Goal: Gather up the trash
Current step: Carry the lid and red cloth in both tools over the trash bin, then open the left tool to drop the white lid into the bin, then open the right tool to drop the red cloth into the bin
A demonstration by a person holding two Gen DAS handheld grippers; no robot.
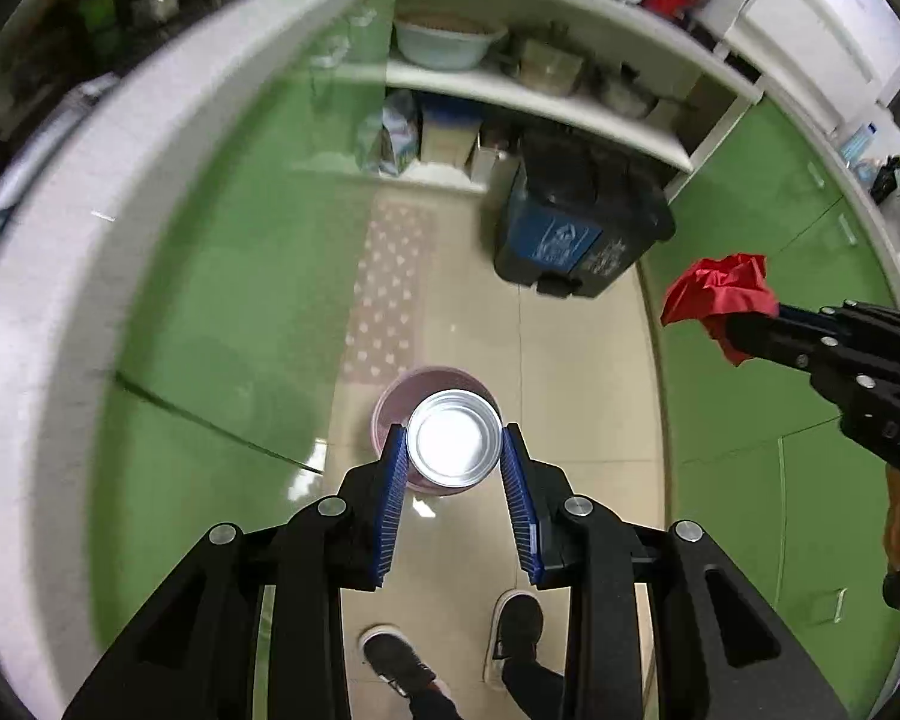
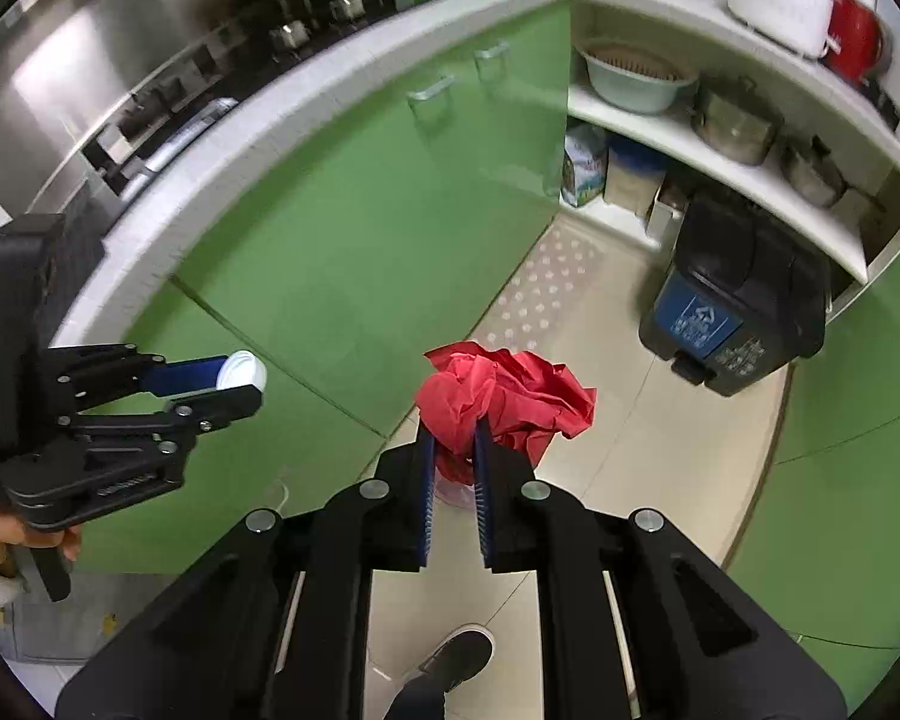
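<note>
My left gripper [image 1: 453, 433] is shut on a silver can [image 1: 455, 453], seen end-on, its blue pads pressing both sides. It hangs right above a small pink bucket [image 1: 397, 402] on the floor. In the right wrist view the same gripper [image 2: 241, 387] shows at the left with the white-ended can [image 2: 243, 371]. My right gripper [image 2: 453, 429] is shut on a crumpled red paper wad [image 2: 504, 399]; the pink bucket [image 2: 450, 489] peeks out below it. From the left wrist view, the right gripper [image 1: 744, 330] holds the red wad [image 1: 717, 294] over to the right.
A black pedal bin with a blue label [image 1: 570, 234] [image 2: 729, 312] stands by open white shelves with pots and bowls. Green cabinets [image 1: 222, 300] line both sides of the narrow tiled floor. A patterned mat [image 1: 390, 282] lies ahead. A person's shoes [image 1: 513, 624] are below.
</note>
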